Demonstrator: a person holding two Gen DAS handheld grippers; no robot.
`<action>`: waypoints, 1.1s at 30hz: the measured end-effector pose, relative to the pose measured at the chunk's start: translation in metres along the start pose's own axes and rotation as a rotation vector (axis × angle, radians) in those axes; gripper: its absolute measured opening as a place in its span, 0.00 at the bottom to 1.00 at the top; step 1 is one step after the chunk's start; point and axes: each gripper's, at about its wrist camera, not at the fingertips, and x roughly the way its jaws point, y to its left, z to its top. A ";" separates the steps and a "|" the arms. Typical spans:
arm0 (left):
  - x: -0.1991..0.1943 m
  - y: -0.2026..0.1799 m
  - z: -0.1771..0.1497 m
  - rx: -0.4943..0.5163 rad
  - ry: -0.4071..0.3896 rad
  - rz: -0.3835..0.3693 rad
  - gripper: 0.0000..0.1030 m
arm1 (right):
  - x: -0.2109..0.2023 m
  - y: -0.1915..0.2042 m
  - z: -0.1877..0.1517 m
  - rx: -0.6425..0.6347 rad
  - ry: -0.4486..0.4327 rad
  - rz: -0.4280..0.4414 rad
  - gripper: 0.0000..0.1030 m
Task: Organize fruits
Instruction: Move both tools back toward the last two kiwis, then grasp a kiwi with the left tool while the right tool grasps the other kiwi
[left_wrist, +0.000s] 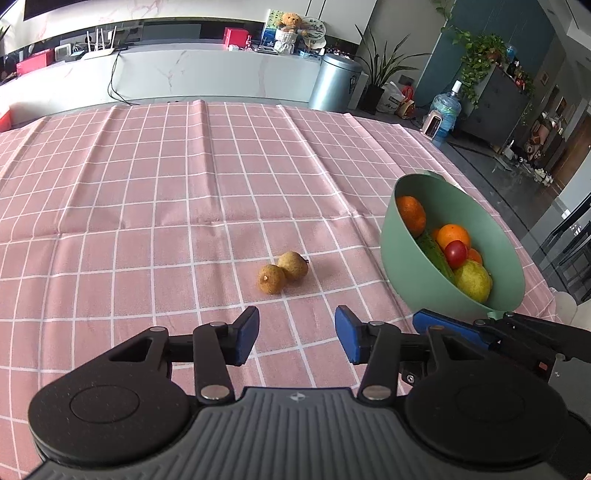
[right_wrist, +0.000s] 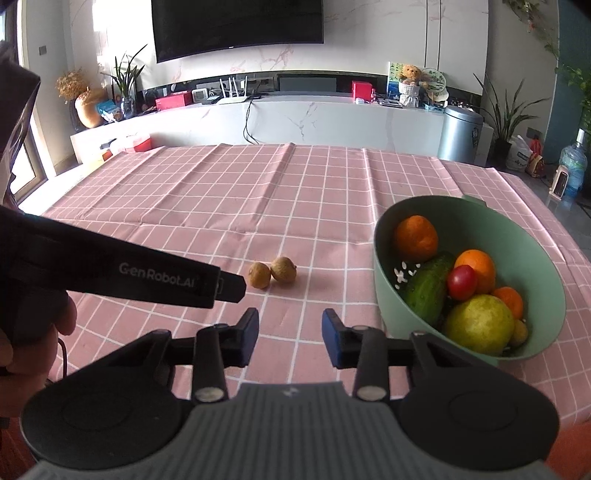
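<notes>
Two small brown longans (left_wrist: 282, 272) lie touching on the pink checked cloth; they also show in the right wrist view (right_wrist: 272, 272). A green bowl (left_wrist: 402, 240) to their right holds oranges, a cucumber, a red tomato and a yellow-green pear; the bowl also shows in the right wrist view (right_wrist: 535, 258). My left gripper (left_wrist: 296, 332) is open and empty, just short of the longans. My right gripper (right_wrist: 289, 334) is open and empty, near the bowl's left side. The left gripper's body (right_wrist: 147, 277) reaches in from the left.
The table's right edge (left_wrist: 480, 177) drops off just behind the bowl. The pink cloth (right_wrist: 221, 192) stretches back to the far edge. A white counter, a silver bin and plants stand beyond the table.
</notes>
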 end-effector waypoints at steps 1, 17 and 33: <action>0.004 0.001 0.002 0.007 0.009 0.004 0.49 | 0.005 0.000 0.002 -0.006 0.007 0.002 0.27; 0.069 0.019 0.021 0.049 0.098 0.007 0.44 | 0.082 0.001 0.019 -0.081 0.095 0.032 0.20; 0.056 0.036 0.029 -0.033 0.036 0.024 0.25 | 0.100 0.006 0.022 -0.142 0.048 0.024 0.20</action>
